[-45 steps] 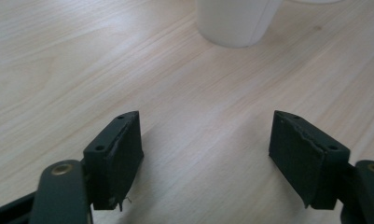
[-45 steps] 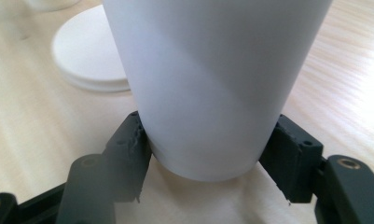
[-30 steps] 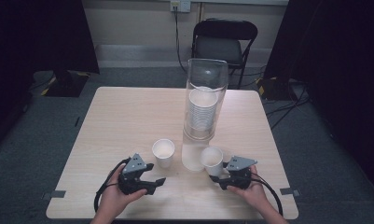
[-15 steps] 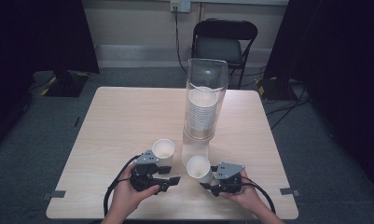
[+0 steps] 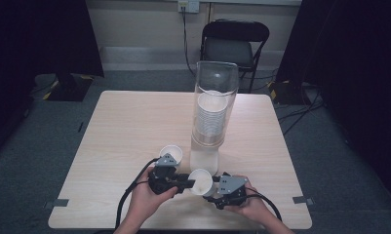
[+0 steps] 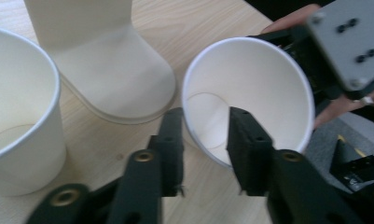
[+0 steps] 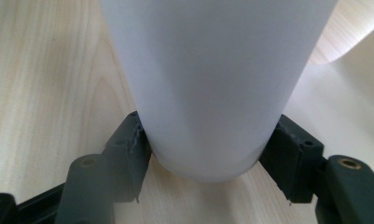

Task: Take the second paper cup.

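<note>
A white paper cup hangs tilted just above the table's near edge, with my right gripper shut on its lower body. In the right gripper view both jaws press the cup's sides near its base. My left gripper meets the cup from the left. Its jaws straddle the rim in the left gripper view, one outside the wall and one inside the cup, still apart. A second paper cup stands upright on the table to the left.
A tall clear dispenser holding a stack of cups stands at mid-table, its cream base just beyond the grippers. The wooden table has free room on the left. A black chair stands behind it.
My right gripper has carried the cup leftward and tilted it toward the left gripper. The left gripper has moved right, and its jaws now sit over the cup's rim.
</note>
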The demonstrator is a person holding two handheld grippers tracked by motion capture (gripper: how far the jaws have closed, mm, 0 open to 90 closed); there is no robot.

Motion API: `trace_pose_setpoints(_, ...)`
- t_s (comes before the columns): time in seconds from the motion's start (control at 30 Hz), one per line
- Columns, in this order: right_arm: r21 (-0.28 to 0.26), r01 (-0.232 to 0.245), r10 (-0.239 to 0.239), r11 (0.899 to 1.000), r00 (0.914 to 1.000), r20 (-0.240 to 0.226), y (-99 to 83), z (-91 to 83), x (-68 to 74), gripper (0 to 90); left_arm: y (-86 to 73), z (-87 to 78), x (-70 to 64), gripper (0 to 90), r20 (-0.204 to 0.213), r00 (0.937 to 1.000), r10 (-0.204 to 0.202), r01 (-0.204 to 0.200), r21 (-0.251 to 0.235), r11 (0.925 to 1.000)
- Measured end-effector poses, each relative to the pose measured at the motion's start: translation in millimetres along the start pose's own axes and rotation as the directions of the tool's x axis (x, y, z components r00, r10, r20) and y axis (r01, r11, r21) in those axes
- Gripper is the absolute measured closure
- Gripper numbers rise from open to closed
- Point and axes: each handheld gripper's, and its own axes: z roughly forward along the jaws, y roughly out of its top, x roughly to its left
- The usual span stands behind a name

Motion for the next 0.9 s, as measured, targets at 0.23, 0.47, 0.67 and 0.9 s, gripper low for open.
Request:
trace_pose_setpoints(0.23, 0.014, 0.016, -0.016, 1.000, 0.9999, 0.006, 0.7, 1.1, 1.7, 36.5, 0.5, 3.2, 2.5, 80.3, -0.015, 0.9983, -0.057, 0.057, 0.023, 0.9981)
trace_pose_setpoints(0.47, 0.018, -0.020, 0.020, 1.000, 0.9998, 0.002, 0.7, 3.6, 3.0, 27.8, 0.7, 0.5, 5.1, 87.8, -0.055, 0.9923, -0.111, 0.115, 0.073, 0.9907)
trace_pose_setpoints(0.67, 0.031, -0.101, 0.100, 0.994, 0.9947, 0.021, -7.4, -9.8, -9.8, 19.1, 1.2, -10.9, 6.8, 87.7, -0.052, 0.9880, -0.145, 0.149, 0.089, 0.9847)
trace_pose_setpoints(0.9, 0.057, -0.219, 0.211, 0.974, 0.9705, 0.116, -28.6, -27.9, -29.2, 16.1, 3.3, -12.2, 7.0, 86.3, -0.049, 0.9900, -0.132, 0.137, 0.120, 0.9832)
